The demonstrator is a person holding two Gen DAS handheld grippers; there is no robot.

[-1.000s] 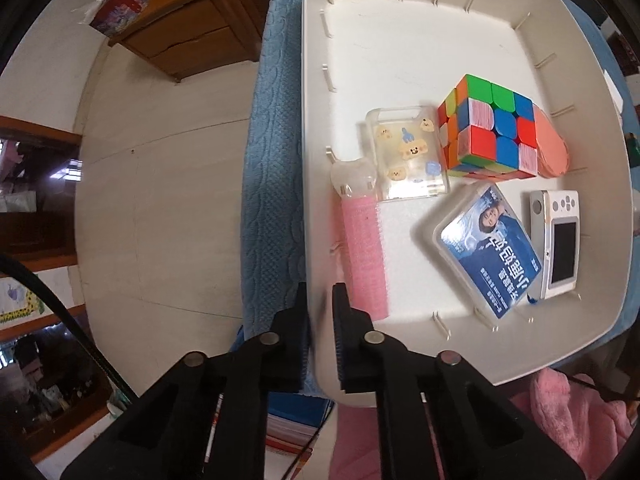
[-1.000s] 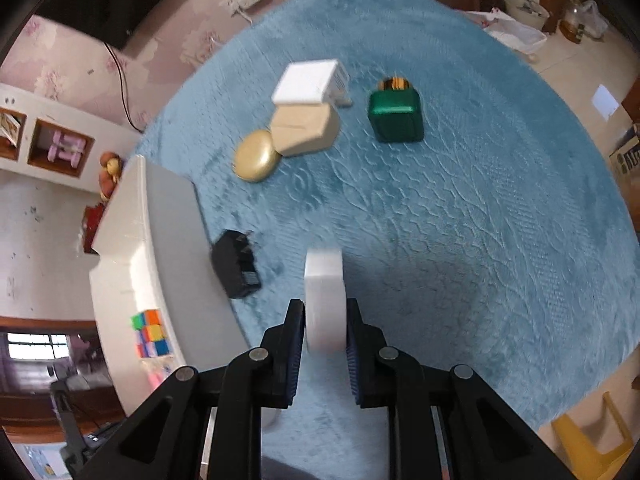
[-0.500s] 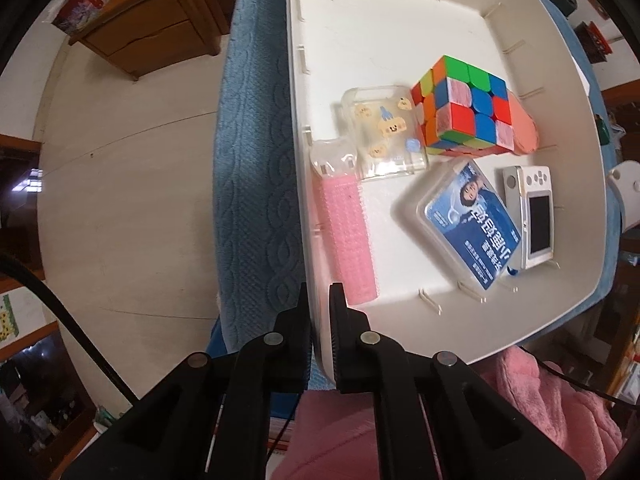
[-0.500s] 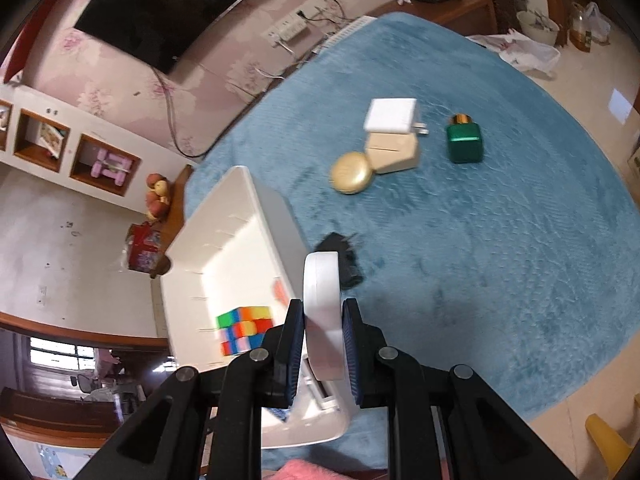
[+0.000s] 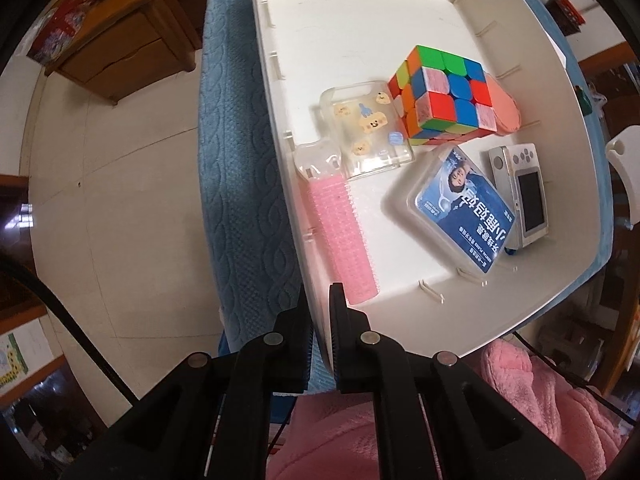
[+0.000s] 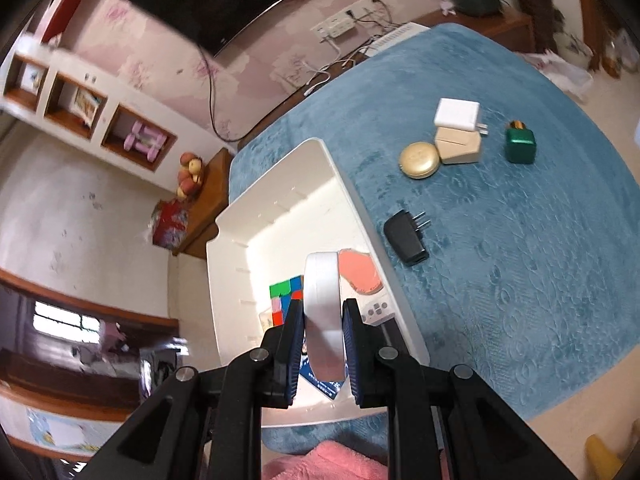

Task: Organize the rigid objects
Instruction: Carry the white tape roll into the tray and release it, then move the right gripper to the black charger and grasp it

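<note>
Closest to me, my left gripper has its jaws clamped on the near wall of the white plastic bin, one finger outside and one inside. Just behind the inner finger, a pink bristly hair roller lies along the left wall of the bin. Beyond it I see a clear phone case with small cartoon stickers, a flat plastic box with a blue printed label, and a small silver camera beside that box. Farther in, a multicoloured puzzle cube stands next to a coral pink round pad. My right gripper has its jaws pressed on a white round disc-shaped object, which it holds on edge above the bin. On the blue textured cloth to the right of the bin a black plug adapter lies near the wall. Farther away are a gold round compact, a beige box touching it, a white charger and a green square bottle.
</note>
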